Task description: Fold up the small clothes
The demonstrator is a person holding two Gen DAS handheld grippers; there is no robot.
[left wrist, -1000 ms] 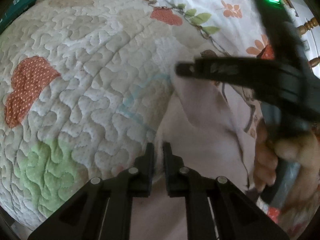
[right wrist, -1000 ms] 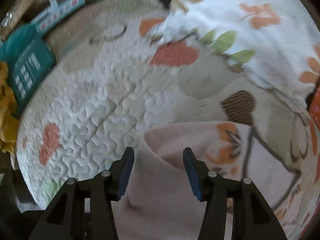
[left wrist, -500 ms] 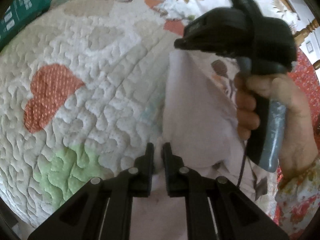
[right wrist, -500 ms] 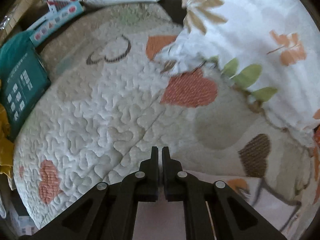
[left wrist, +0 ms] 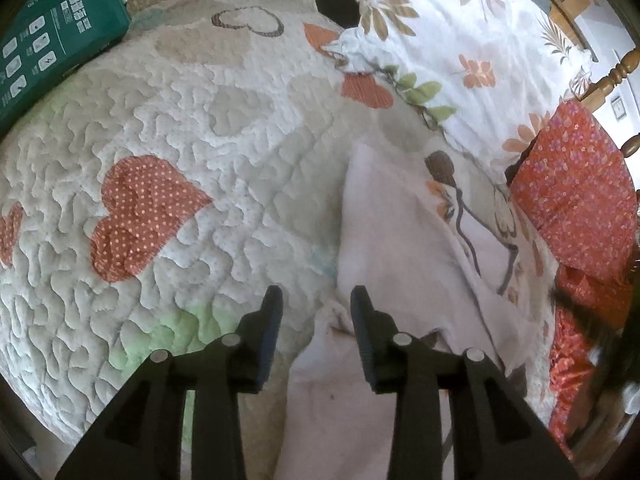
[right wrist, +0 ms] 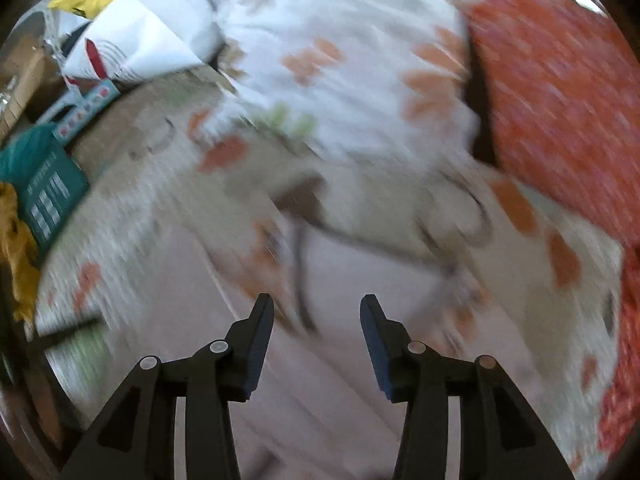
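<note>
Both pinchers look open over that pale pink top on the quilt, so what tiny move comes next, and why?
Probably lower the left hand-held gripper to regrip the pale pink garment's near edge for another fold: both grippers' jaws have just opened with nothing held, and the garment lies half-folded on the heart-patterned quilt.

My work surface is a bed under a white quilted coverlet (left wrist: 224, 168) with heart patches. Floral pillow (left wrist: 472, 40) at the head; turned wooden bedpost (left wrist: 612, 76) beyond it. Green carton (left wrist: 52, 44) at the far left edge. Soft daylight.

White print on the green pack (left wrist: 60, 36) (too blurred to read)
</note>
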